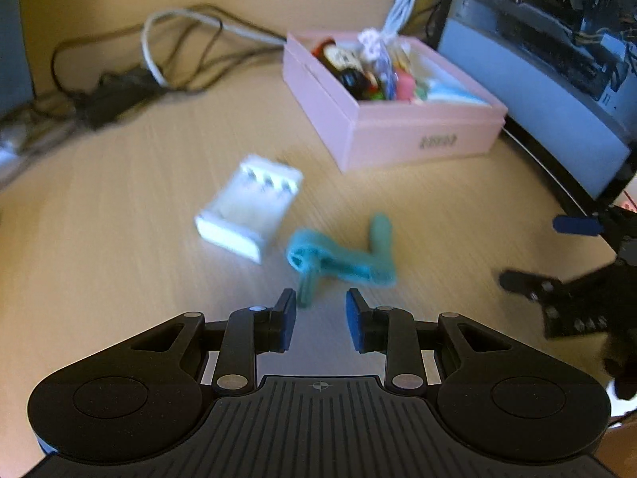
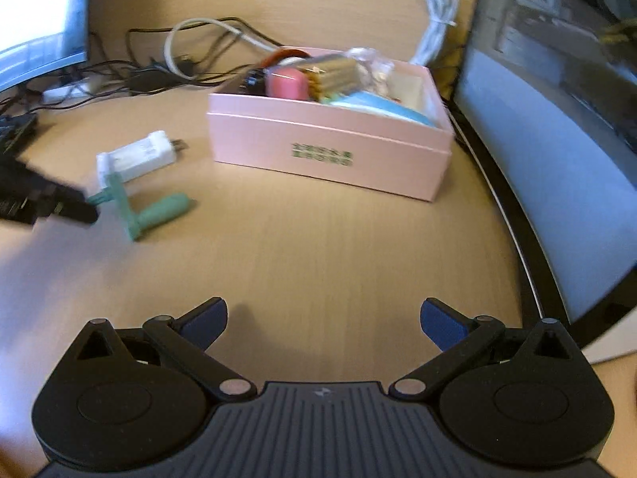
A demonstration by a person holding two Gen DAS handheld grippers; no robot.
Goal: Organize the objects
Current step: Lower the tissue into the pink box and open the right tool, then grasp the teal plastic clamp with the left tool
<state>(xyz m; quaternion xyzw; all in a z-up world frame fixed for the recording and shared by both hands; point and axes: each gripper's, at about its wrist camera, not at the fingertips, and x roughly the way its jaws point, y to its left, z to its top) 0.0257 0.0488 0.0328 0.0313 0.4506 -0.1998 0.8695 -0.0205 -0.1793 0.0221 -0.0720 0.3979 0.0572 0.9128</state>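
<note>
A teal plastic clip (image 1: pixel 338 257) lies on the wooden desk just ahead of my left gripper (image 1: pixel 320 310), which is open and empty, its fingertips close to the clip's near end. A white charger (image 1: pixel 249 207) lies to the clip's left. A pink box (image 1: pixel 392 103) holding several small items stands further back. In the right wrist view the clip (image 2: pixel 147 209), the charger (image 2: pixel 137 155) and the pink box (image 2: pixel 330 147) all show. My right gripper (image 2: pixel 323 318) is wide open and empty, well short of the box. The left gripper (image 2: pixel 47 199) shows at the left beside the clip.
A curved monitor (image 1: pixel 557 71) (image 2: pixel 557 151) stands along the right. Tangled black and grey cables (image 1: pixel 131 67) (image 2: pixel 159 63) lie at the back left. A coiled white cable (image 1: pixel 402 4) (image 2: pixel 438 16) rests behind the box. A second screen (image 2: pixel 36 20) is at the far left.
</note>
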